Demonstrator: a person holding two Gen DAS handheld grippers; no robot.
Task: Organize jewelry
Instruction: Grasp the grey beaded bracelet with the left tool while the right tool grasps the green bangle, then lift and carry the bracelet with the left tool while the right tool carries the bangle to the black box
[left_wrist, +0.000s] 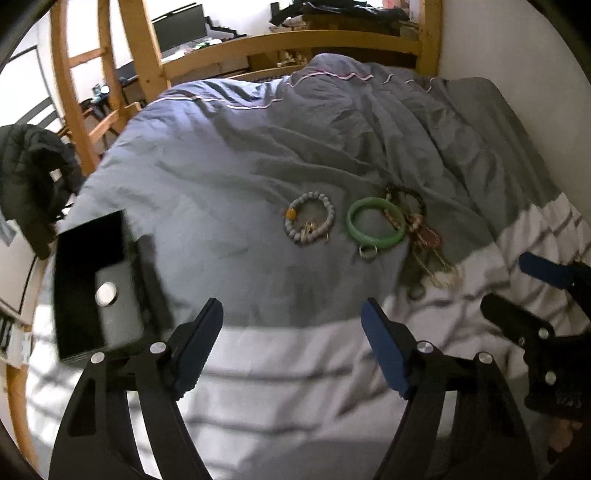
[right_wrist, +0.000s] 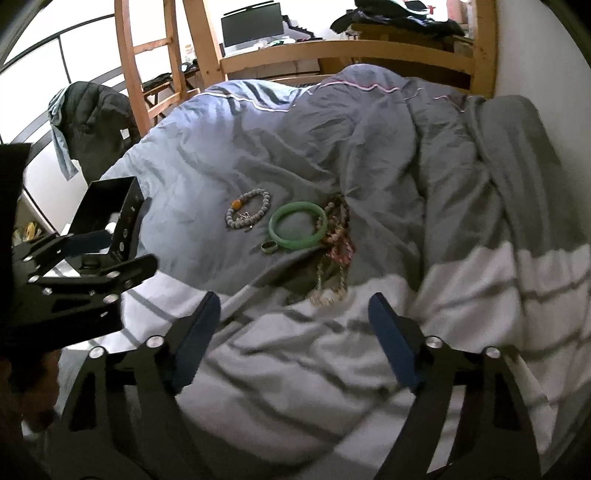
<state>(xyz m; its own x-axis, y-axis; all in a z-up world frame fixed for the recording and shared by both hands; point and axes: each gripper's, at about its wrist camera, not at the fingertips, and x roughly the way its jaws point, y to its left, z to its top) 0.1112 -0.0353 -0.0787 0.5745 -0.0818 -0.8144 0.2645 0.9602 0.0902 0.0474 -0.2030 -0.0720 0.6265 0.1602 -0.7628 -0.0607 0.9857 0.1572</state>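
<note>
While both grippers hang over the rumpled grey quilt (left_wrist: 229, 155), neither holds anything; the left gripper (left_wrist: 291, 343) has its 2 blue-padded fingers (left_wrist: 384, 354) spread wide with only bedding between them, and the right gripper (right_wrist: 295, 336) stands just as wide and just as empty. Ahead of the left gripper and a little to its right lie the jewelry pieces — a grey bead bracelet (left_wrist: 309, 223), then a green bangle (left_wrist: 375, 223), with a small metal ring (left_wrist: 368, 253) touching the bangle's near edge; a tangle of chains and beads (left_wrist: 424, 240) lies against the bangle's far side and trails toward the striped sheet (left_wrist: 280, 373). To the left gripper's left sits an open black box (left_wrist: 92, 284) with a round silver piece (left_wrist: 106, 294) inside. From the right gripper, the same pieces lie ahead — bracelet (right_wrist: 248, 209), bangle (right_wrist: 297, 226), ring (right_wrist: 269, 246), tangle (right_wrist: 334, 251); the box (right_wrist: 110, 206) is far to its left, beyond the left gripper (right_wrist: 107, 254).
</note>
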